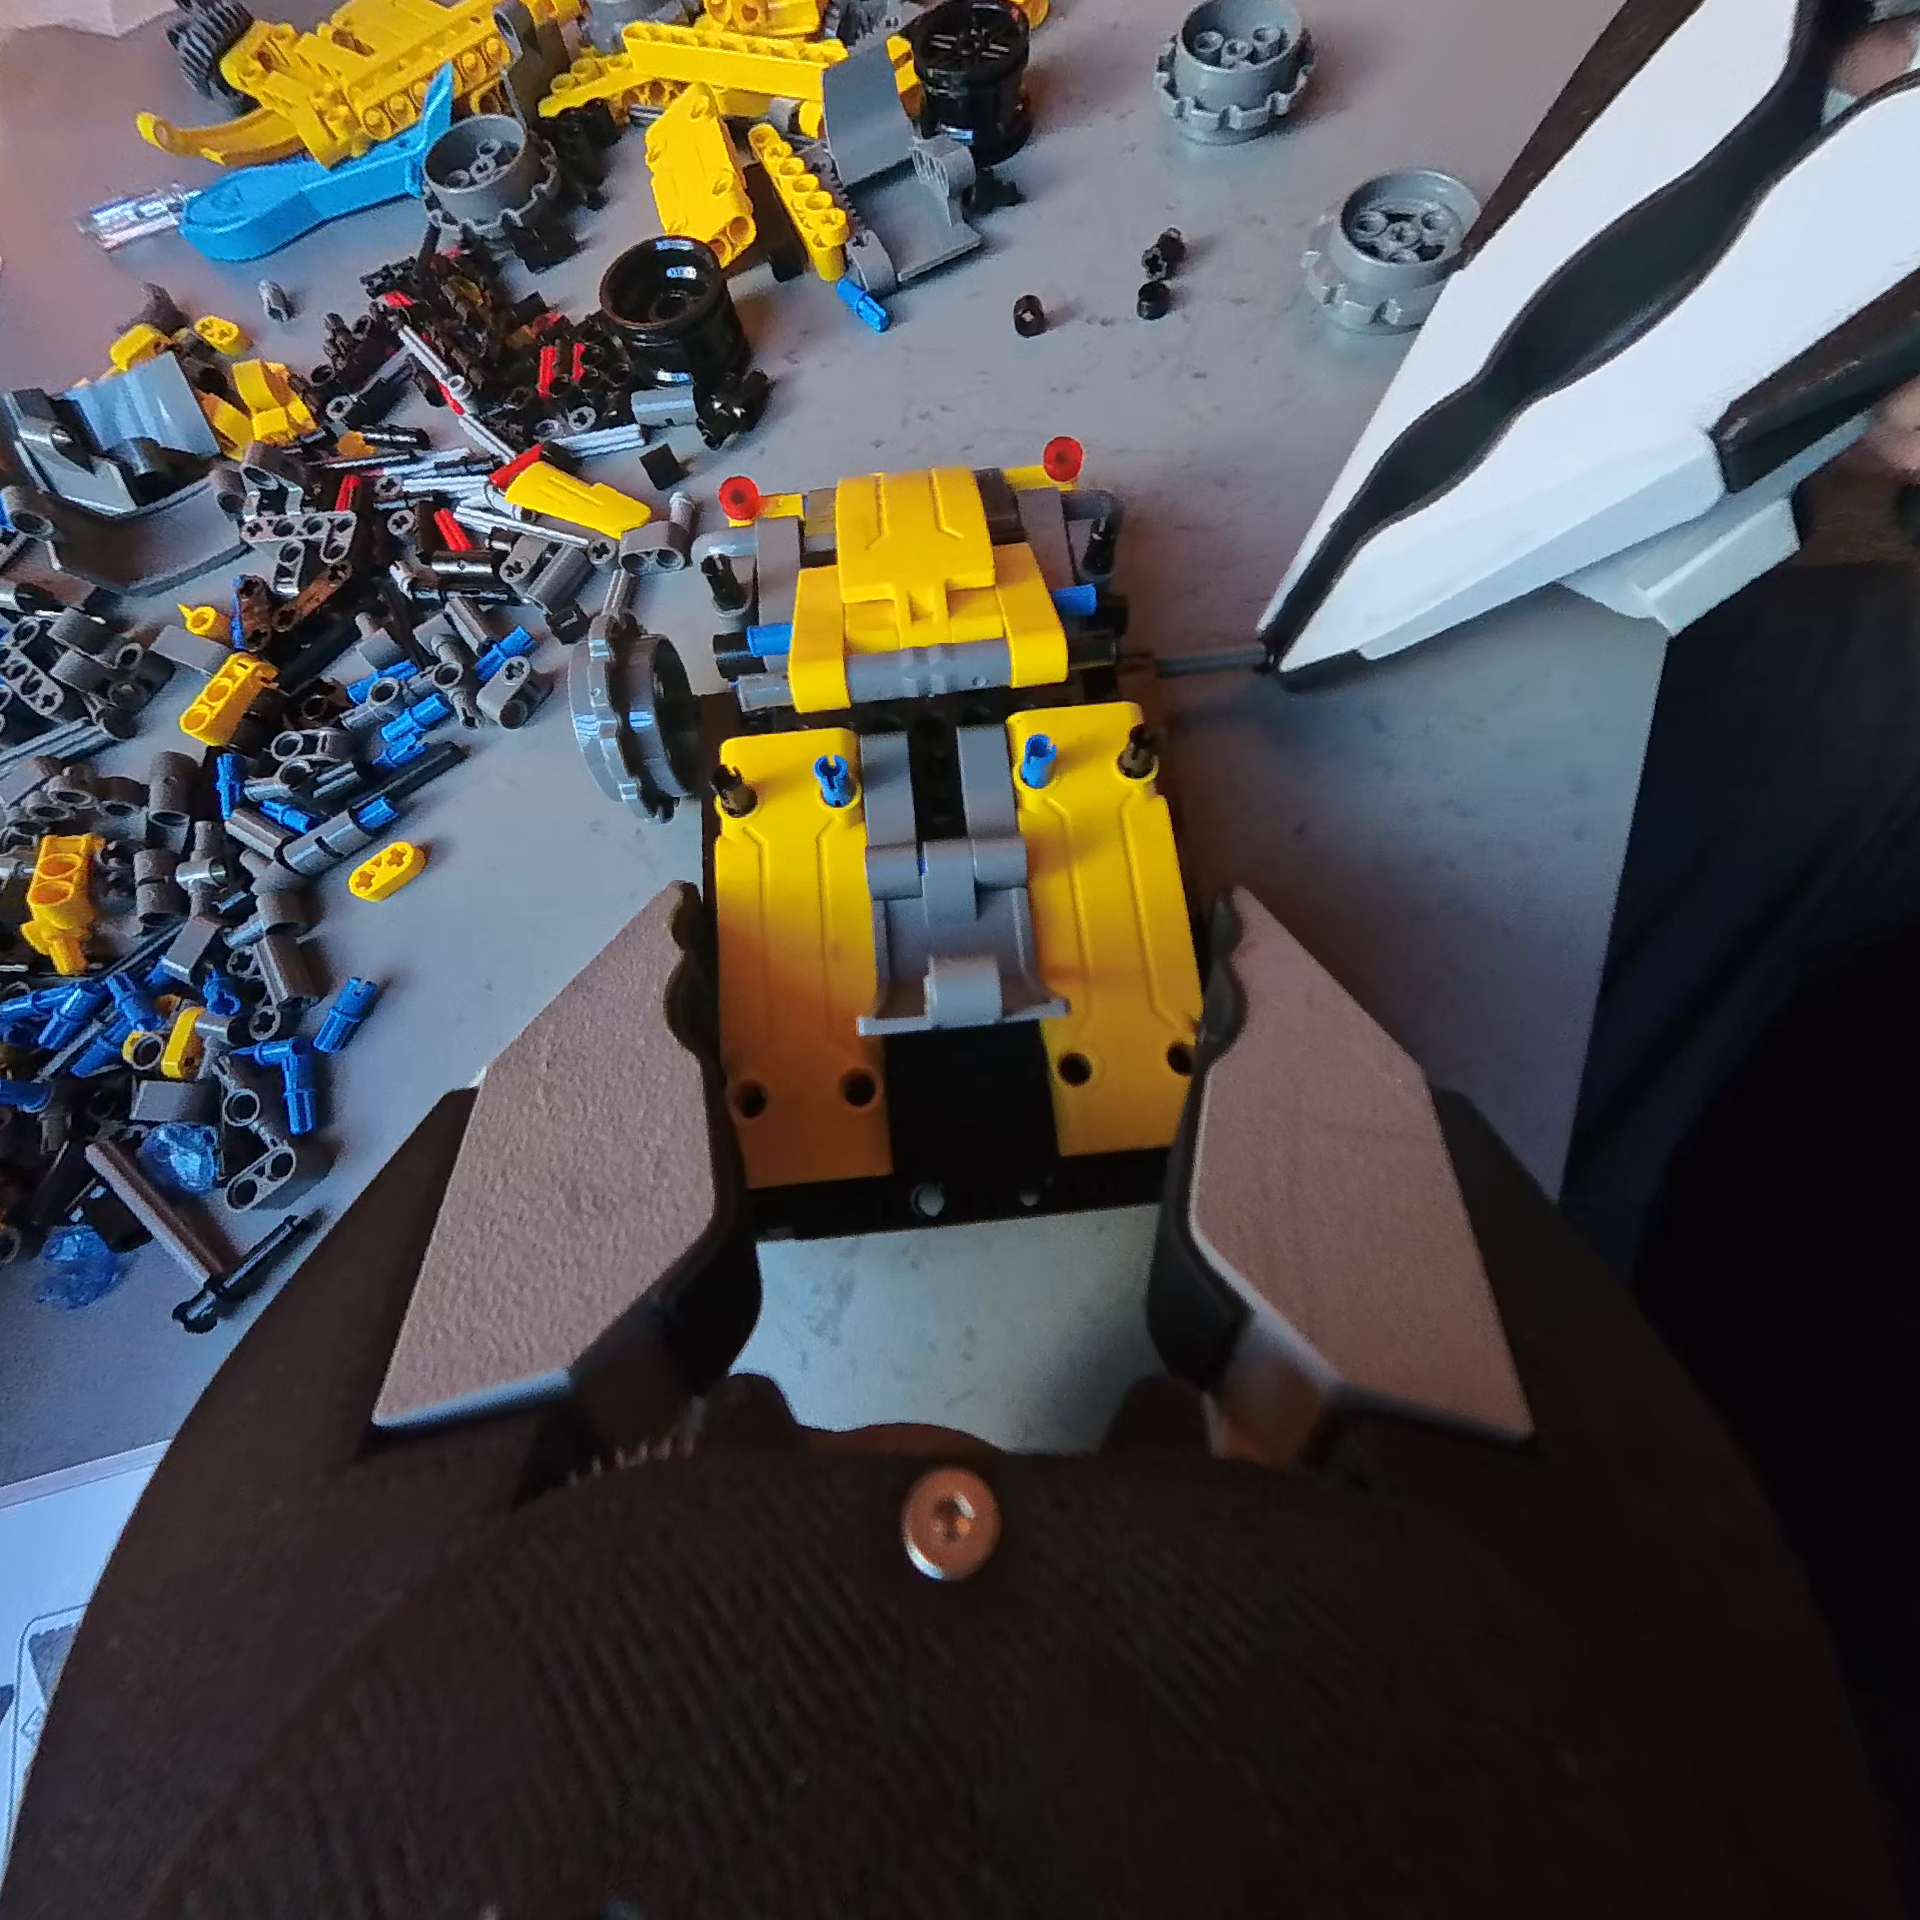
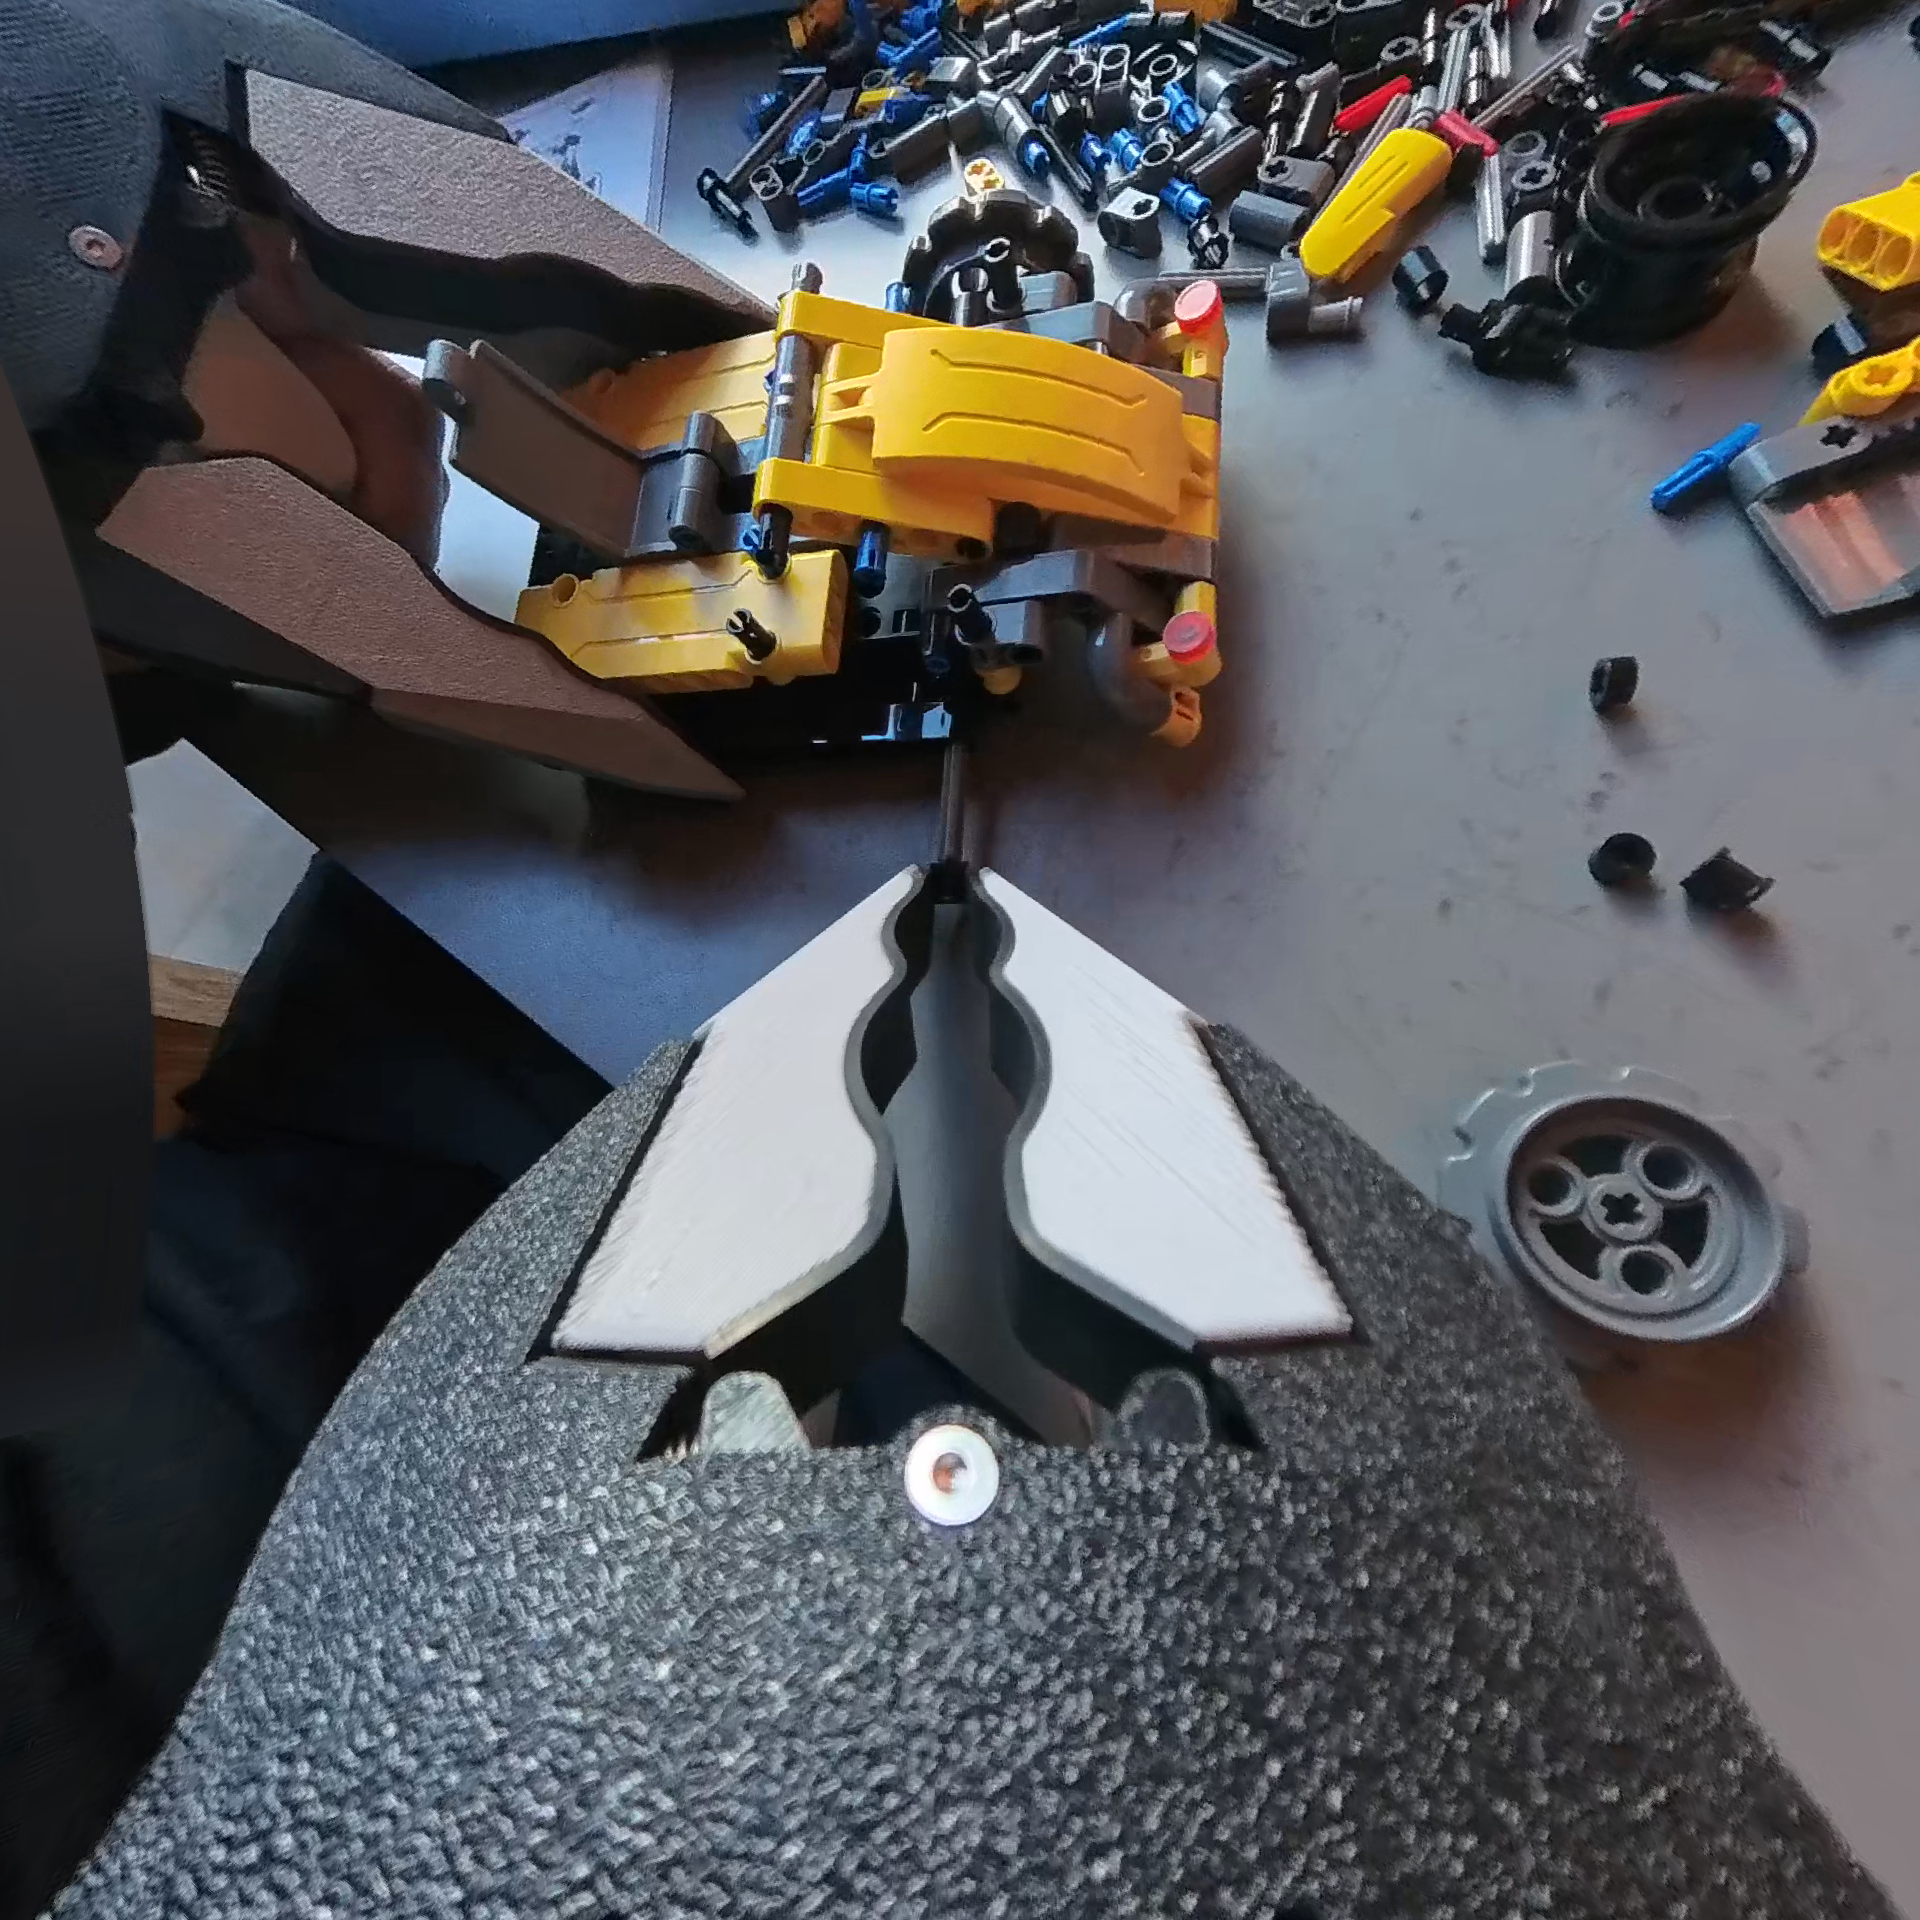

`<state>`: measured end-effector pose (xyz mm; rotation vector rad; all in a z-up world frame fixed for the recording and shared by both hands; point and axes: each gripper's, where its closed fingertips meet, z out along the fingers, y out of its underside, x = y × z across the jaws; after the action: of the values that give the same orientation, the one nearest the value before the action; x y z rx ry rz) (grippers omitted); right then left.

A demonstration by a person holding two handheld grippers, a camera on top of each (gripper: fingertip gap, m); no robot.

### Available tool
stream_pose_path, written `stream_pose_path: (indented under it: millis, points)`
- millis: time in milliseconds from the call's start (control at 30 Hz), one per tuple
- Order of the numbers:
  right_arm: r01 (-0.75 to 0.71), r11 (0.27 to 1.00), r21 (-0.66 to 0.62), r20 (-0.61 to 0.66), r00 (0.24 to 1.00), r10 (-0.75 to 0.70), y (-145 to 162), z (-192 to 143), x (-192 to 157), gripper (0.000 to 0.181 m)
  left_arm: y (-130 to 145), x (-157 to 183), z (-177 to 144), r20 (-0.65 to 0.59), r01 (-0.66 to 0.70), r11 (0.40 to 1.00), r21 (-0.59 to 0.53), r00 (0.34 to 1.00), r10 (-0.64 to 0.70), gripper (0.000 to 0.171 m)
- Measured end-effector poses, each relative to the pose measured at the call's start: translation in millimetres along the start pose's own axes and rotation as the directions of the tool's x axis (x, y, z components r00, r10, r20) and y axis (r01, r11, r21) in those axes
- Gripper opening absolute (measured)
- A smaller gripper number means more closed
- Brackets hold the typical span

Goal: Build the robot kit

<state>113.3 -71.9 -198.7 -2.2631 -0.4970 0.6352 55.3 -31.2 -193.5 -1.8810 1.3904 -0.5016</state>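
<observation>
A yellow, grey and black toy-brick vehicle body (image 1: 956, 831) stands on the grey table (image 1: 1351, 883). My left gripper (image 1: 951, 935), with brown fingers, is shut on the sides of its near end. The left gripper also shows in the right wrist view (image 2: 717, 551), clamping the body (image 2: 935, 488). My right gripper (image 2: 945, 883), with white fingers, is shut on the end of a thin dark axle (image 2: 954, 805) that sticks out of the body's side. In the left wrist view the right gripper (image 1: 1270, 655) holds that axle (image 1: 1205, 662) at the body's right flank.
A large pile of loose bricks, pins and connectors (image 1: 260, 727) covers the table's left. Black tyres (image 1: 675, 301) and grey wheel hubs (image 1: 1387, 244) lie beyond. A grey hub (image 2: 1621, 1216) lies beside my right gripper. Small black bushes (image 2: 1621, 857) lie nearby. A paper booklet (image 1: 62, 1558) is at the near left. The grey hub (image 2: 1621, 1216) lies around 10 centimetres away from my right fingertips. It is also in sight in the left wrist view (image 1: 1403, 237).
</observation>
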Motion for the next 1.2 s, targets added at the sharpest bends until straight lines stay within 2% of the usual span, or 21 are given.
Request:
stream_pose_path:
  millis: [967, 1200]
  points:
    - [-0.024, 0.999, -0.035, 0.010, 1.000, 0.025, 0.3, 0.2, -1.0, 0.006, -0.2, -0.2, 0.7, -0.001, -0.003, 1.000, 0.002, 1.000, 0.003, 0.092]
    - [-0.085, 0.995, -0.057, 0.056, 0.995, 0.088, -0.3, -0.5, -0.8, 0.005, -0.2, -0.1, 0.7, -0.002, -0.004, 1.000, 0.003, 1.000, 0.004, 0.092]
